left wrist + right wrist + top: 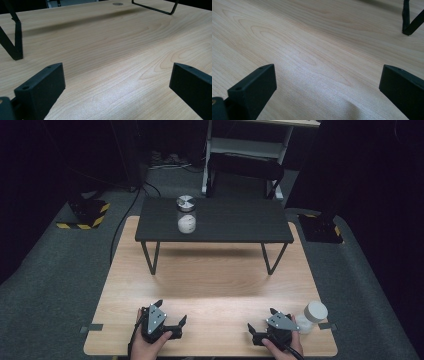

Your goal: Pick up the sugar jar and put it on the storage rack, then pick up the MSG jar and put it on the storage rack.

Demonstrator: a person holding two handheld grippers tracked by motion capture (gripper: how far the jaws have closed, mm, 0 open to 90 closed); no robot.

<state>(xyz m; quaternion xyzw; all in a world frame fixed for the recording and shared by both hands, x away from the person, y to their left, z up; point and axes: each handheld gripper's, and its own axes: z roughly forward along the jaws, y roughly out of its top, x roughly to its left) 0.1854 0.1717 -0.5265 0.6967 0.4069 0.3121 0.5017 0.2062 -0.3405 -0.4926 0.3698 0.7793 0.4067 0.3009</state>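
Note:
My left gripper (171, 311) rests on the light wooden table (215, 285) near its front left edge. It is open with nothing between its jaws, and in the left gripper view (117, 82) bare wood lies between them. My right gripper (261, 318) sits near the front right, also open and empty, over bare wood in the right gripper view (327, 82). A small white-lidded jar (312, 316) stands just right of the right gripper. A glass jar with a metal lid (186, 215) and white contents stands on a low black stand (235, 222) at the table's far side.
The black stand's thin legs (15, 42) (409, 22) meet the wood ahead of both grippers. Grey carpet surrounds the table. Yellow-and-black striped bases (87, 215) sit on the floor at left and right. A white frame with a dark chair (245, 167) stands behind.

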